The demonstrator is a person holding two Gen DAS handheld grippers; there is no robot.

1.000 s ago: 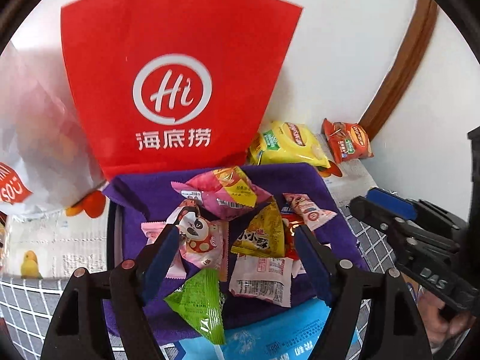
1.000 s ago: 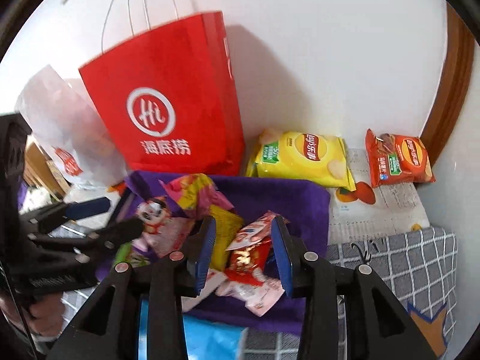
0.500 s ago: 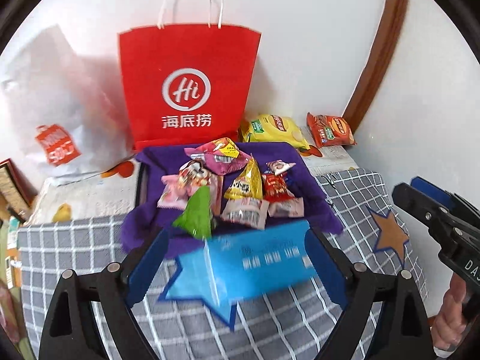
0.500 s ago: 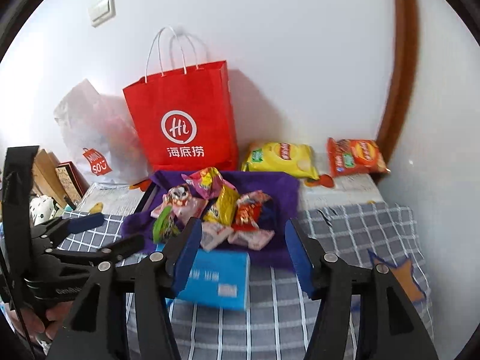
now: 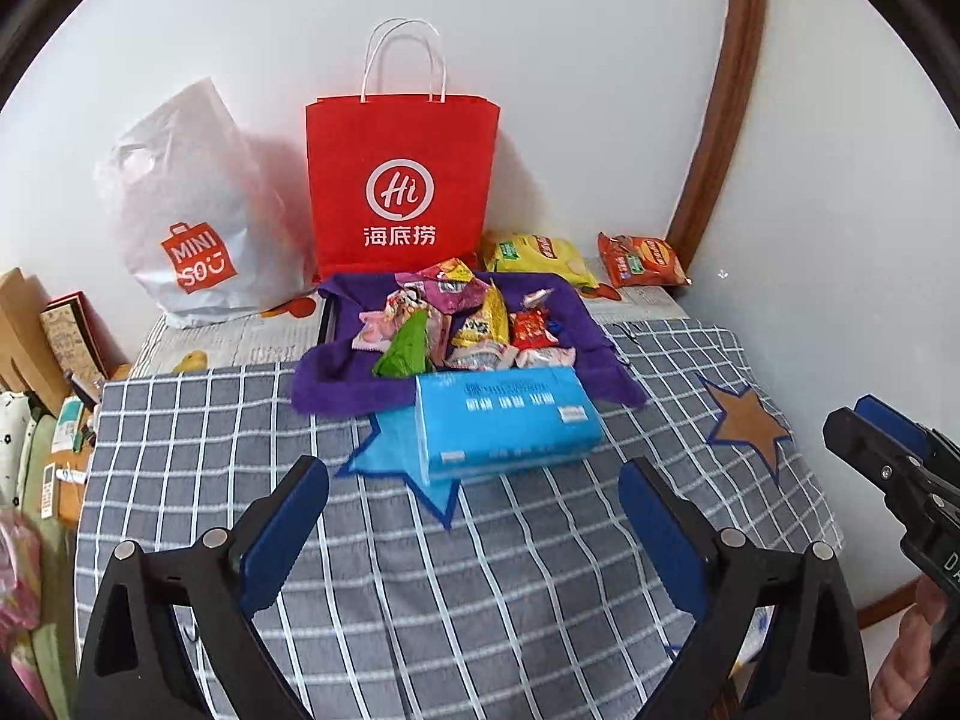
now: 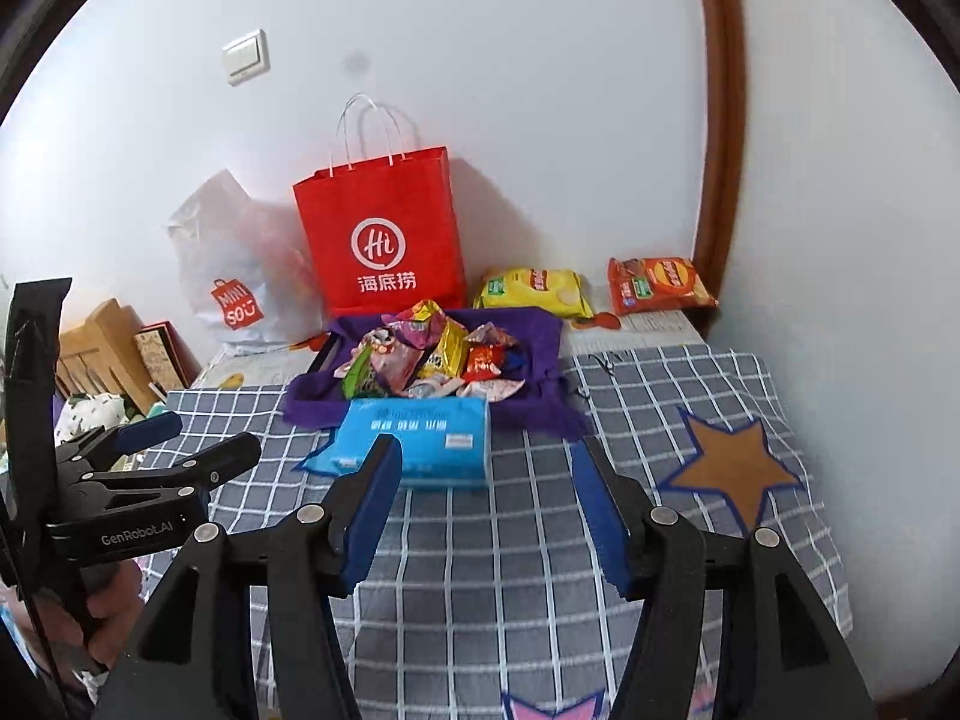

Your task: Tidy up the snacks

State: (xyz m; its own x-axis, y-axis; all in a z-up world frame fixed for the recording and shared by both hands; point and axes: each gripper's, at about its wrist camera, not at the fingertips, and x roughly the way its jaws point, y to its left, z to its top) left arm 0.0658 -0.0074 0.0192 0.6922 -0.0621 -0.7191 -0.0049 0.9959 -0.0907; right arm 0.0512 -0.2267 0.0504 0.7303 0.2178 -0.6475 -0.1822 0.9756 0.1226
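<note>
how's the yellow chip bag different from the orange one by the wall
The yellow chip bag looks wider than the orange chip bag. The yellow one lies right beside the red paper bag, while the orange one sits farther right, near the brown wooden trim. Both are sealed, lie flat by the wall, and sit outside the purple cloth holding the small snacks.

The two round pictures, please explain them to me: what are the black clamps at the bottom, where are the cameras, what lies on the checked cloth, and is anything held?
Each clamp is a hand-held two-finger gripper with a fisheye camera looking along its fingers. One view belongs to the left gripper, the other to the right gripper. Both have just been opening and hold nothing. On the checked cloth lie a blue tissue pack and a purple cloth carrying small snack packets. Behind them a red paper bag stands, with two chip bags beside it.
</note>
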